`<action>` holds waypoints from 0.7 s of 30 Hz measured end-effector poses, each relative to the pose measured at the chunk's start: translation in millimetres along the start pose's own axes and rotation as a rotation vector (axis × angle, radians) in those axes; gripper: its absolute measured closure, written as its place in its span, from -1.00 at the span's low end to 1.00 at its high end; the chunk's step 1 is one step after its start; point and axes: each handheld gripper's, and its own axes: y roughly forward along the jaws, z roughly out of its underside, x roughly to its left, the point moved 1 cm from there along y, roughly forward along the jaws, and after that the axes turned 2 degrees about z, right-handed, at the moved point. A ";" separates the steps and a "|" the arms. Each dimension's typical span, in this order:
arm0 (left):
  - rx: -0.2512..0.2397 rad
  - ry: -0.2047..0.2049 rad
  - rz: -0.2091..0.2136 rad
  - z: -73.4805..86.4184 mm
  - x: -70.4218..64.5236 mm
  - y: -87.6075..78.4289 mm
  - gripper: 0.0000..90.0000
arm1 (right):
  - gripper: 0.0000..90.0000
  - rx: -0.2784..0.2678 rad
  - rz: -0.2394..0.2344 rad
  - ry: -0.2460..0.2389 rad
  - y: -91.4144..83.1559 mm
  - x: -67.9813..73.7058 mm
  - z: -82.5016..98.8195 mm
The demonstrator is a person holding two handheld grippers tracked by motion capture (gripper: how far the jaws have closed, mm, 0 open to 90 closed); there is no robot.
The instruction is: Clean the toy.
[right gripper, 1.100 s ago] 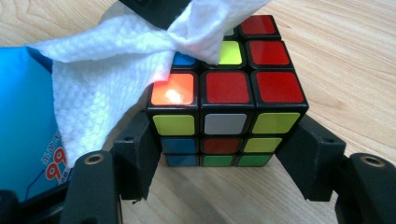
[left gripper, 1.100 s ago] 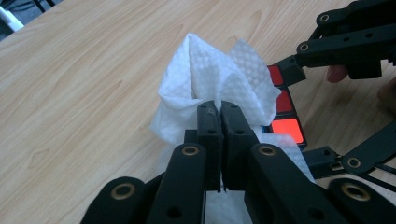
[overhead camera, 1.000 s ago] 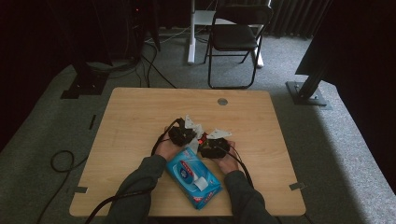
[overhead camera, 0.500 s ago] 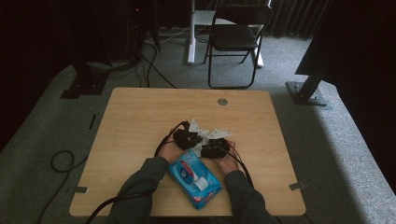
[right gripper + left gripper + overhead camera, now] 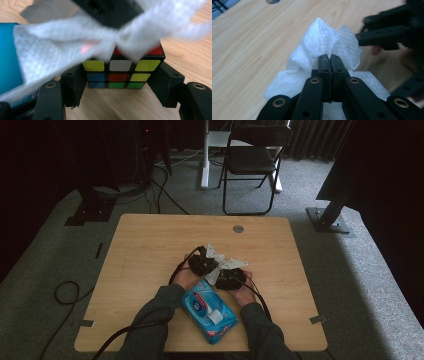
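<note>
With our left gripper [image 5: 329,58] now shifted closer, clenched on the white wipe [image 5: 319,37], and our right gripper [image 5: 117,82] grasping the puzzle cube [image 5: 120,72], we judge wiping under way.

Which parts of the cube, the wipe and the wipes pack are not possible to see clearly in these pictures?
- Puzzle cube, right gripper view: its top face is covered by the blurred white wipe; its side faces are behind the right hand-held gripper.
- High view: the cube is too small and sits under both grippers.
- Wipe, left gripper view: the left hand-held gripper hides the pinched part.
- Wipes pack, high view: label print too small to read.
</note>
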 end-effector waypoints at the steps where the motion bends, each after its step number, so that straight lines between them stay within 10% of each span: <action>1: 0.003 -0.013 -0.017 0.9 3.1 -0.1 0.98 | -0.24 0.000 0.000 0.001 0.0 0.0 0.0; 9: 0.012 -0.026 -0.040 -3.7 5.6 3.4 0.98 | -0.24 -0.001 -0.001 -0.002 0.1 0.0 0.1; 21: 0.010 0.050 0.087 -8.6 -10.7 5.1 0.98 | -0.24 0.001 -0.014 -0.008 -1.3 0.9 0.8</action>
